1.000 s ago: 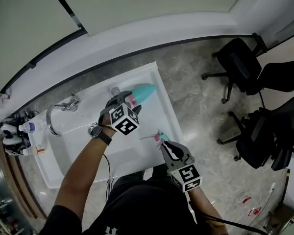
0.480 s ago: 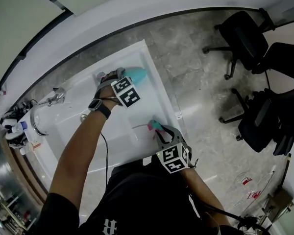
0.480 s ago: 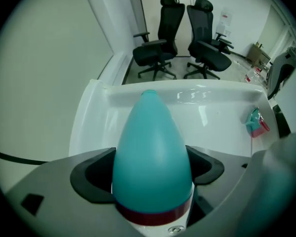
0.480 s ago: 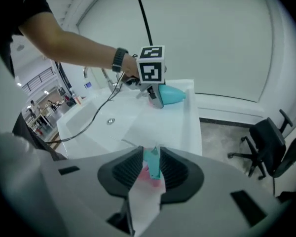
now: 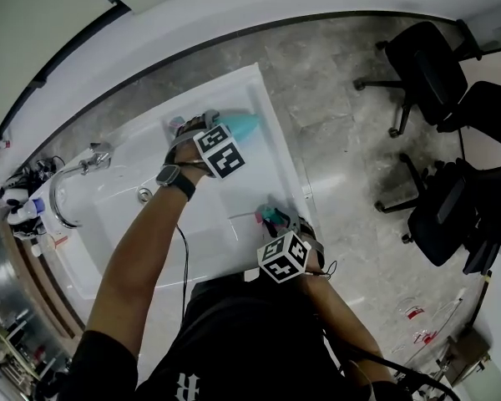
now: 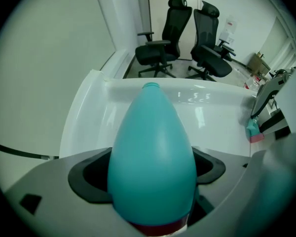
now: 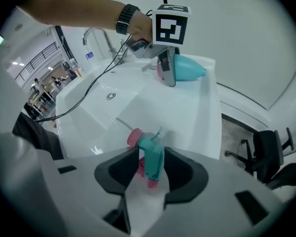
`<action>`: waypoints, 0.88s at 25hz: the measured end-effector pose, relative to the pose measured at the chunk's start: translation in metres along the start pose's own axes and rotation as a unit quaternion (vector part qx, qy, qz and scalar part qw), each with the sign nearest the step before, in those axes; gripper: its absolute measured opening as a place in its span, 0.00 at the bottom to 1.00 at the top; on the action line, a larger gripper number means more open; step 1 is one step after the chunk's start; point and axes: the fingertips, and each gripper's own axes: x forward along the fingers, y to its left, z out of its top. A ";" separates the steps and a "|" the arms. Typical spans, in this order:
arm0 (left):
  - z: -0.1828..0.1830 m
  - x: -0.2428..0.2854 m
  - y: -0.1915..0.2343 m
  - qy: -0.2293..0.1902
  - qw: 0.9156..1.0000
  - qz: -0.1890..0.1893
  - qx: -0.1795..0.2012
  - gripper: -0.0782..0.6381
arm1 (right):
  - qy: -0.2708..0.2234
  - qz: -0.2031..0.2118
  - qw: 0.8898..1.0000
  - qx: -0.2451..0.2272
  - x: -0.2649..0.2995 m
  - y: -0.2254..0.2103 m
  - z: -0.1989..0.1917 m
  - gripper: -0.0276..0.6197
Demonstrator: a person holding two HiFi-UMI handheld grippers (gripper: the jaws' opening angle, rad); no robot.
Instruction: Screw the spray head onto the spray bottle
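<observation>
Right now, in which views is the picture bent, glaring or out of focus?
Head view: sharp and evenly lit, but the wide lens bends the wall and the sink edge into curves. Left gripper view: black corners, the bottle soft at its near end, bright glare on the sink wall behind it. Right gripper view: black corners, the spray head slightly blurred, shadows faint.

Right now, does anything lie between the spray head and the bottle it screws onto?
Nothing visible does. Only bare white counter separates the spray head from the teal bottle.
</observation>
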 end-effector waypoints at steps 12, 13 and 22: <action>0.002 -0.004 -0.002 -0.030 0.999 0.013 0.020 0.71 | 0.030 0.116 0.991 0.064 0.006 0.004 0.005 0.25; 0.002 -0.005 -0.001 -0.037 0.999 0.016 0.023 0.71 | 0.025 0.115 0.991 0.066 0.002 0.002 0.004 0.25; 0.005 -0.047 -0.009 -0.138 0.990 0.020 0.003 0.71 | -0.032 0.097 0.992 0.076 -0.044 -0.010 0.021 0.25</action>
